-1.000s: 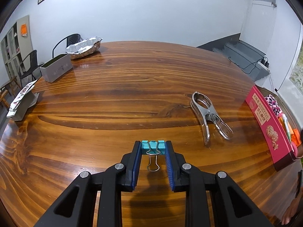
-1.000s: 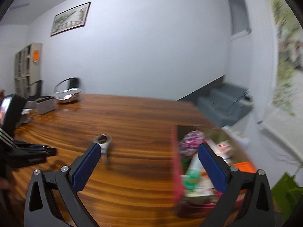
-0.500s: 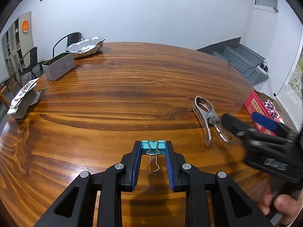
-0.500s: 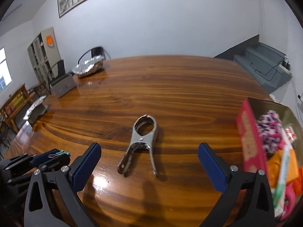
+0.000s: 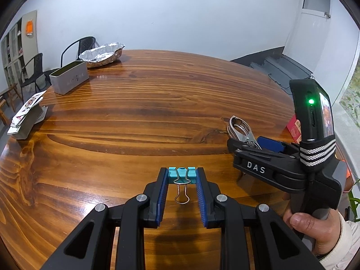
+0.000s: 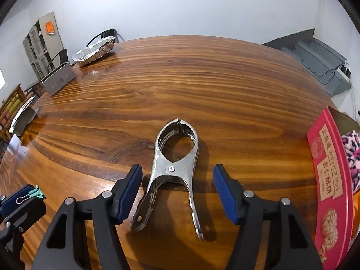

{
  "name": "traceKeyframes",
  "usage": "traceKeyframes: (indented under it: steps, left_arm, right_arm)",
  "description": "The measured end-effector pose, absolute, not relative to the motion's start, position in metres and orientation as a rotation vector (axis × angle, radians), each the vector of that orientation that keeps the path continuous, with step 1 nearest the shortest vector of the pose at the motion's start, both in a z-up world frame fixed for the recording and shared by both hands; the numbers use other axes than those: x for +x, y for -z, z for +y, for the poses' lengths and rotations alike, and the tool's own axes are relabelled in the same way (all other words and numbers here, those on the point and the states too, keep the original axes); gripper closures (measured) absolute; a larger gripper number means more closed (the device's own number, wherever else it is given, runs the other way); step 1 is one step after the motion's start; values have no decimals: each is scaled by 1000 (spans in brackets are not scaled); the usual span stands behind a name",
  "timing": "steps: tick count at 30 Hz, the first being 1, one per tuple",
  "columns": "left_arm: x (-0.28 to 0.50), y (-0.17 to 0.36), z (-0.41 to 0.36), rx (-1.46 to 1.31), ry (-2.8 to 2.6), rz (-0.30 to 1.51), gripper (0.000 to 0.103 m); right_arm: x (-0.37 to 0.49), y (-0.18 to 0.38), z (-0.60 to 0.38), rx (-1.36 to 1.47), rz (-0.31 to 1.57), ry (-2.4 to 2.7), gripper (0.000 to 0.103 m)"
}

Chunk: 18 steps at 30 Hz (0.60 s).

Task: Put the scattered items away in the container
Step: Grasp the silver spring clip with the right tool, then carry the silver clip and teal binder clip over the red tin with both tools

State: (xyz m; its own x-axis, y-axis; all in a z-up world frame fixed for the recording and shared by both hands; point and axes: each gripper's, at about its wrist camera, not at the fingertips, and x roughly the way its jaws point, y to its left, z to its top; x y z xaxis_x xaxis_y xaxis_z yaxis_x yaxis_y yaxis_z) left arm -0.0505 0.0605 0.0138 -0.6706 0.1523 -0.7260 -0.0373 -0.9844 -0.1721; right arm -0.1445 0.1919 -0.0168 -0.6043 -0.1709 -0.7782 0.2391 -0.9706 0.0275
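Observation:
My left gripper is shut on a teal binder clip, held just above the wooden table; its wire handle points back at me. A silver metal spring clamp lies flat on the table. My right gripper straddles the clamp's pivot and handles. Its jaws are closing, and a gap shows between each blue pad and the metal. The red biscuit box, the container, stands at the right edge with a patterned cloth and other items inside. In the left wrist view the right gripper covers the clamp's handles.
A foil tray, a grey tin and a stack of playing cards sit along the table's far left. Black chairs stand behind them. A person's hand holds the right gripper's handle.
The right gripper swung left from above the red box and came down over the metal clamp, its jaws narrowing. The left gripper kept still with the binder clip.

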Motion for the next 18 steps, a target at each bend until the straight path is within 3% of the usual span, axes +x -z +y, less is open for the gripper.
traceKeyframes:
  steps: [4, 6, 7, 18]
  left_arm:
    - [-51, -13, 62, -1226, -2769, -211, 77]
    - [-51, -13, 62, -1229, -2770, -211, 77]
    - [-51, -13, 62, -1230, -2770, -211, 77]
    - [-52, -11, 64, -1229, -2767, -198, 77]
  right_arm:
    - [-147, 19, 186, 1277, 168, 2626, 35]
    - [-147, 18, 184, 1268, 194, 2631, 56]
    - [-146, 17, 183, 1260, 205, 2633, 61]
    - [-120, -9, 201, 1136, 128, 2664, 63]
